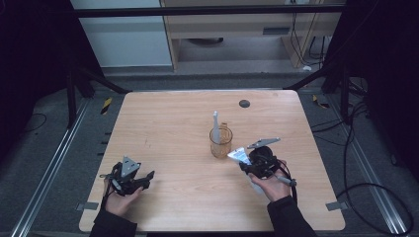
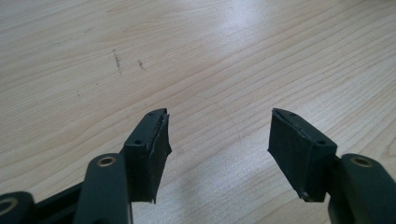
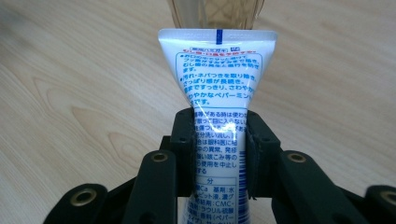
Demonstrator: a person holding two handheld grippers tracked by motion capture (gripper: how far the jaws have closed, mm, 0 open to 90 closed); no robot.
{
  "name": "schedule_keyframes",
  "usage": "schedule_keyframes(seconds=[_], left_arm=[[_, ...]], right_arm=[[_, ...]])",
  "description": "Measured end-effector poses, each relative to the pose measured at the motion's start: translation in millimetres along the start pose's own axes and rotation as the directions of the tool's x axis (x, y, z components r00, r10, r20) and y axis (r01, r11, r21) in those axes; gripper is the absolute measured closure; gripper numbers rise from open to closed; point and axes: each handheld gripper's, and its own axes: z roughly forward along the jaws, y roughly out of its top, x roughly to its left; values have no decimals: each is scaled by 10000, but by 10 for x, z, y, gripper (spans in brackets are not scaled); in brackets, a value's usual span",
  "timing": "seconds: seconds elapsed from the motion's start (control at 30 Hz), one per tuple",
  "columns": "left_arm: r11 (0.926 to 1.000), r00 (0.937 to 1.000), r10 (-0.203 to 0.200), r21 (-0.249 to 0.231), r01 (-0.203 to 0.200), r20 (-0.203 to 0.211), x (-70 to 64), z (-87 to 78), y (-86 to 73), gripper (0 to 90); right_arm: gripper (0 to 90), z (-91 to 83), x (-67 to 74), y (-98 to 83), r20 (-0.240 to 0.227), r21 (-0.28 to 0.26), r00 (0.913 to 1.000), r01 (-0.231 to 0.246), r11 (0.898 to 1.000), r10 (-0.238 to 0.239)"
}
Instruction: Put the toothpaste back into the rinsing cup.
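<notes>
A: Item one, right gripper (image 3: 219,154): jaws clamped on a white toothpaste tube (image 3: 217,79), printed in blue; its flat crimped end points at the amber glass cup (image 3: 215,11).

B: High view adds: tube (image 1: 238,156) just beside the cup (image 1: 220,142), which holds an upright toothbrush (image 1: 216,127). A dark disc (image 1: 244,103) lies far back on the table (image 1: 173,118).

A: Item two, left gripper (image 2: 219,135): jaws apart, bare wood between them.

B: It sits well apart, near-left (image 1: 129,178).

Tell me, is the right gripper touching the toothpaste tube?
Touching: in the right gripper view, the right gripper's pads press both sides of the toothpaste tube.
</notes>
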Motion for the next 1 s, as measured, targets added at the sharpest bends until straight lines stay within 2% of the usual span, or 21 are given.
schedule_keyframes(seconds=[0.13,0.27,0.37,0.53,0.67,0.8,1.0], left_arm=[[10000,10000,-8,2,8,-9,1,1,0,373],[10000,10000,-17,-5,17,-14,0,1,0,373],[10000,10000,-18,4,18,-23,0,3,0,372],[10000,10000,-21,8,21,-27,0,6,0,372],[10000,10000,-35,1,35,-31,0,5,-1,372],[10000,10000,-56,13,56,-29,3,4,-3,372],[10000,10000,-69,15,69,-24,4,7,-4,372]], right_arm=[[693,-106,-30,19,8,-735,9999,-148,9972,149],[694,-179,-59,34,14,-1413,9993,-366,9893,371],[694,-221,-75,59,42,-1920,9990,-439,9804,456],[694,-288,-89,103,95,-2771,9982,-539,9593,588],[693,-333,-114,148,143,-3526,9973,-620,9337,716],[694,-359,-131,213,271,-4297,9953,-722,9001,928],[693,-352,-163,361,314,-5136,9923,-867,8537,1196]])
